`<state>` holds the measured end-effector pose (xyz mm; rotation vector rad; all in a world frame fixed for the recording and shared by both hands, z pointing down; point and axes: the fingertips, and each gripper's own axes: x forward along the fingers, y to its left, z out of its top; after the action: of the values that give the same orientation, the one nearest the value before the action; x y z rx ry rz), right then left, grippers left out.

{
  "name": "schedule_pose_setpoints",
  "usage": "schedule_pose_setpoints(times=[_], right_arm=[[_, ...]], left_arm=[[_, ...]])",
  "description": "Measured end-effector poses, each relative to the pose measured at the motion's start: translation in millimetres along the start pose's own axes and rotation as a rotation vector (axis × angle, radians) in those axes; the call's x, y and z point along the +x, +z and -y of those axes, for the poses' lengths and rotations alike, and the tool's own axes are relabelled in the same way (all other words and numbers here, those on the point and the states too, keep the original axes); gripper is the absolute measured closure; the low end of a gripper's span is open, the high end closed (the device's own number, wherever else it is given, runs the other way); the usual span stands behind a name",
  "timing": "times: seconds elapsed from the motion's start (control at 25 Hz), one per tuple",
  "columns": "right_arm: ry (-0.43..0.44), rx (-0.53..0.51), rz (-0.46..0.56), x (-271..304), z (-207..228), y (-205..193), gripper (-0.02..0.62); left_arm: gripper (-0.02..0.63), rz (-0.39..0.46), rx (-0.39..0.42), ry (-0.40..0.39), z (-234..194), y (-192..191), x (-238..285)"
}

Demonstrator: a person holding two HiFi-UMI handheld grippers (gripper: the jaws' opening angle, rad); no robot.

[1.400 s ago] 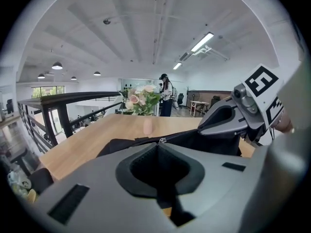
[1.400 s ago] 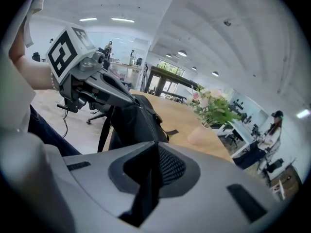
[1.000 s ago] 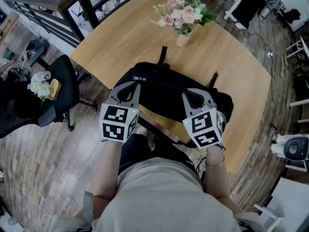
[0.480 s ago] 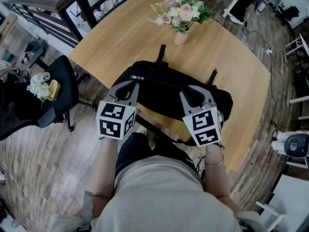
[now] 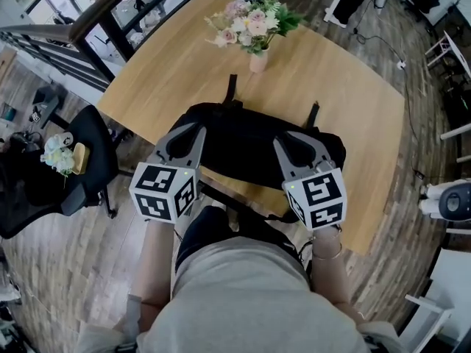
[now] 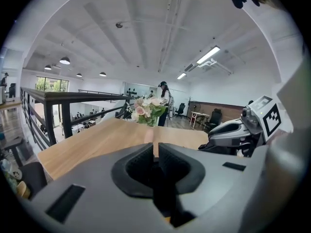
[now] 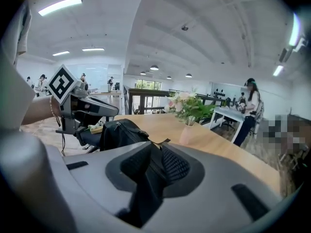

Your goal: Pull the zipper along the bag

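- Bag [image 5: 250, 134] flat on table [image 5: 353, 87], on near side of flower vase [image 5: 257, 59], apart from it.
- Left claw [image 5: 196, 129] at bag end left of vase, clenched on what looks like a fold of bag fabric.
- Right claw [image 5: 284, 143] at bag end right of vase, jaws closing, fabric between them, not yet pinched.
- Zipper pull not visible; can't tell how far zipped.
- Looks like grip-setting stage; pull along bag likely still to do.

Curved wooden table [image 5: 360, 116], vase of flowers [image 5: 257, 50] near its far edge — black office chair [image 5: 92, 149] at left, plank floor [image 5: 59, 271]
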<state>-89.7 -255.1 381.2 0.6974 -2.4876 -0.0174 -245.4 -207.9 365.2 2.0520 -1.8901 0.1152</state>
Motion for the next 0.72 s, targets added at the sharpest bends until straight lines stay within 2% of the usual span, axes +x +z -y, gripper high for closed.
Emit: schedule_pose_setpoints(times=[0.24, 0.32, 0.44, 0.6, 0.72], right_arm=[[-0.025, 0.132, 0.147, -20, 12, 21, 0.539], [-0.035, 0.175, 0.192, -29, 16, 25, 0.581], [-0.022, 0.197, 0.258, -39, 17, 30, 0.588], [-0.038, 0.225, 0.284, -50, 21, 31, 0.589], [-0.039, 0.282, 0.314, -58, 21, 30, 0.589]], left_arm=[[0.584, 0.021, 0.048, -0.139, 49, 16, 23], [0.584, 0.024, 0.065, -0.18, 66, 19, 30], [0.586, 0.034, 0.099, -0.248, 90, 24, 38], [0.586, 0.054, 0.127, -0.331, 117, 28, 43], [0.586, 0.061, 0.124, -0.348, 131, 27, 45]])
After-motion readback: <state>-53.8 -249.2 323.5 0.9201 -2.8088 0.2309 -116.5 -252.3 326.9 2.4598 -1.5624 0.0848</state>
